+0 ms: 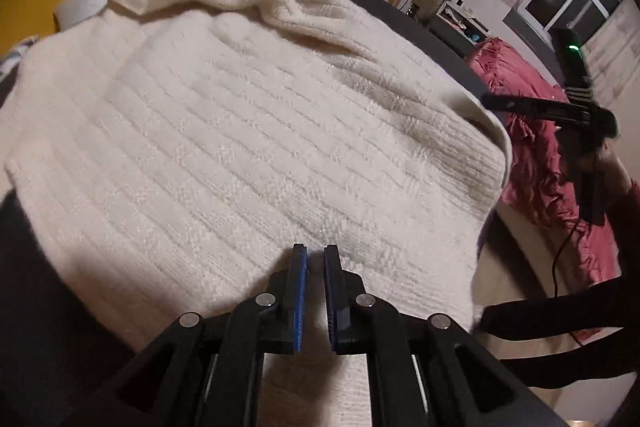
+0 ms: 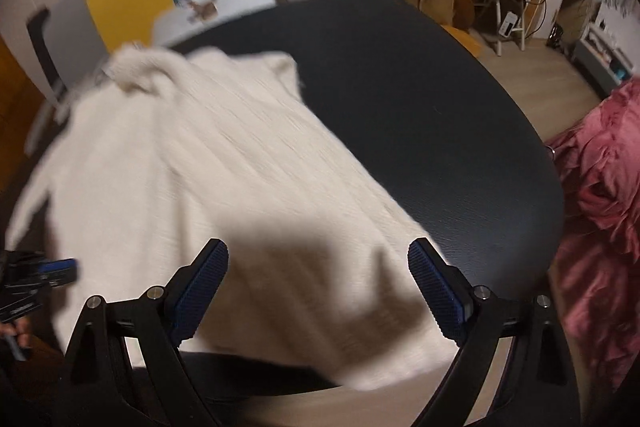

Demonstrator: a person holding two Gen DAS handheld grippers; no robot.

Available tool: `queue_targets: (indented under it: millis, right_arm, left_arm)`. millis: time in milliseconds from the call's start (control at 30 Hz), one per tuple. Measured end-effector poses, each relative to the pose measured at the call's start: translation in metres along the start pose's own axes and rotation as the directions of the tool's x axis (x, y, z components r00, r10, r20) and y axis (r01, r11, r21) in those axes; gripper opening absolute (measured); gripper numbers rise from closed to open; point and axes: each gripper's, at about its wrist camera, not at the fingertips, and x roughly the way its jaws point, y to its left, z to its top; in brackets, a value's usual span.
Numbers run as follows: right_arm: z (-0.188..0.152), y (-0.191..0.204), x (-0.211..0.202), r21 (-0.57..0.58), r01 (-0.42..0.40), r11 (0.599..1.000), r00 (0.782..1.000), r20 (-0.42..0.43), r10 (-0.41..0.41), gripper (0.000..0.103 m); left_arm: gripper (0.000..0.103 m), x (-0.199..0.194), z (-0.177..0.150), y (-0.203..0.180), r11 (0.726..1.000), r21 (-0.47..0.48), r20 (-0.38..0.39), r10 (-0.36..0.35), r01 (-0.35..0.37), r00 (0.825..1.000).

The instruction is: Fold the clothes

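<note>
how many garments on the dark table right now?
1: a cream knit sweater spread over the left part of the dark table. The pink fabric lies off the table's right edge.

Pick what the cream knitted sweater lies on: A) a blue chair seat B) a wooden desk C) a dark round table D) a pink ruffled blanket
C: the cream knitted sweater is spread across the dark round table, whose bare top shows beside it.

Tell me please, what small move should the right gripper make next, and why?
Probably lower the right gripper onto the near edge of the white sweater and close. Its jaws stand wide open above that edge with nothing between them, and the sweater lies spread flat on the dark table, not yet folded.
</note>
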Motion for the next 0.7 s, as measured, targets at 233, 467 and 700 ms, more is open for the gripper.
queue_targets:
  millis: [233, 467, 700]
  right_arm:
    - [-0.009, 0.011, 0.020, -0.091, 0.059, 0.994, 0.998, -0.017, -0.061, 0.020]
    - [0.017, 0.002, -0.034, -0.032, 0.000, 1.000, 0.995, 0.102, 0.003, 0.017]
    - [0.084, -0.038, -0.056, 0.152, 0.017, 0.988, 0.975, 0.216, -0.050, 0.014]
  left_arm:
    - [0.007, 0.003, 0.002, 0.024, 0.992, -0.095, -0.048, -0.087, 0.082, 0.995]
    - [0.007, 0.006, -0.002, 0.017, 1.000, 0.005, -0.073, -0.029, 0.030, 0.997]
    - [0.007, -0.008, -0.018, 0.021, 0.997, 0.074, -0.116, 0.010, -0.001, 0.993]
